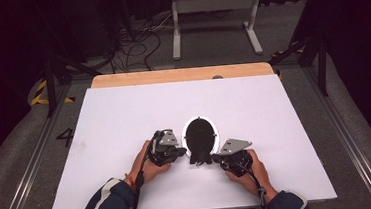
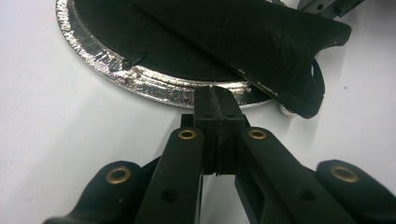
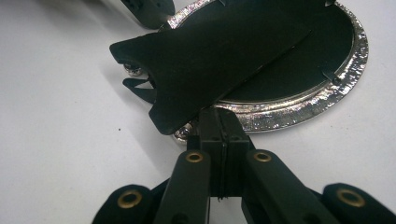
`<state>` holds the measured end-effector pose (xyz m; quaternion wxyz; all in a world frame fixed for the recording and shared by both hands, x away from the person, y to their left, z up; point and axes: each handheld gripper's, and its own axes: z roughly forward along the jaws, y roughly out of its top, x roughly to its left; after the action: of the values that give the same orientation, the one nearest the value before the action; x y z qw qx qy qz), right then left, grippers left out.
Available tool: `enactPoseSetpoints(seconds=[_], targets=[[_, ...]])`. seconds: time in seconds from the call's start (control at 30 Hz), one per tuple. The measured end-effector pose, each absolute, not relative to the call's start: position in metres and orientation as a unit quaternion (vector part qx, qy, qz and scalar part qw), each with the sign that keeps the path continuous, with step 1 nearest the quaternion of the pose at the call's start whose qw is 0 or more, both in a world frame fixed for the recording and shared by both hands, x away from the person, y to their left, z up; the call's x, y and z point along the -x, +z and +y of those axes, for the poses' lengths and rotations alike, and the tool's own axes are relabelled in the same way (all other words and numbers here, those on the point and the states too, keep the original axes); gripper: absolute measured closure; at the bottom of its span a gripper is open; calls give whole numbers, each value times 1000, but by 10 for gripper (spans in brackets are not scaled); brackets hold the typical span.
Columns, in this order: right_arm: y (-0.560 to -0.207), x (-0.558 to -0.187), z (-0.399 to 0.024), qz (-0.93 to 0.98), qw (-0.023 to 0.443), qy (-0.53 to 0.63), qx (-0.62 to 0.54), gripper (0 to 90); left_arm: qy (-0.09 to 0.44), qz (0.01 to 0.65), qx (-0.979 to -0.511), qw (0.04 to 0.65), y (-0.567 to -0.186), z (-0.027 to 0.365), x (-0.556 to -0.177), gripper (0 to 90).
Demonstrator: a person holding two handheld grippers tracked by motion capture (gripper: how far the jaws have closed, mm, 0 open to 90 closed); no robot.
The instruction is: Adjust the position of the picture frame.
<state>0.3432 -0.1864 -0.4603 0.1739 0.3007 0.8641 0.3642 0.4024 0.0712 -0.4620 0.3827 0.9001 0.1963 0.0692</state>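
An oval picture frame (image 1: 200,133) lies face down near the front middle of the white table (image 1: 124,114). It has a black back and a shiny silver rim (image 2: 140,79) (image 3: 327,93). Its black easel flap (image 2: 261,42) (image 3: 210,56) is lifted off the back and juts past the near end of the frame. My left gripper (image 1: 182,152) (image 2: 215,95) is shut, pads together, with its tips against the rim on the frame's left side. On the near right, my right gripper (image 1: 217,158) (image 3: 219,116) is also shut, its tips at the rim under the flap's end.
A wooden strip (image 1: 181,74) runs along the table's far edge. Beyond it on the floor stand a white metal support (image 1: 213,4) and loose cables (image 1: 138,43). Metal rails (image 1: 349,136) run along both sides of the table.
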Motion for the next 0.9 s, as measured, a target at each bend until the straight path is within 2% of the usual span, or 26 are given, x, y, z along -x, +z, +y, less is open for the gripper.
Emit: enactPoseSetpoints(seconds=[0.33, 0.4, 0.6, 0.8, 0.9], targets=[[-460, -346, -188, 863, 175, 363, -304, 900, 72, 200, -897, 388, -460, 70, -399, 900], [-458, -346, -191, 866, 173, 361, -300, 900, 86, 194, -893, 396, -453, 73, -395, 900], [-450, -344, -209, 860, 165, 376, -304, 886, 117, 182, -884, 415, -435, 94, -382, 884], [-434, -342, -224, 848, 171, 397, -308, 853, 136, 197, -869, 433, -423, 124, -369, 861], [-427, -338, -227, 846, 179, 397, -308, 792, 158, 201, -868, 425, -428, 148, -361, 825]])
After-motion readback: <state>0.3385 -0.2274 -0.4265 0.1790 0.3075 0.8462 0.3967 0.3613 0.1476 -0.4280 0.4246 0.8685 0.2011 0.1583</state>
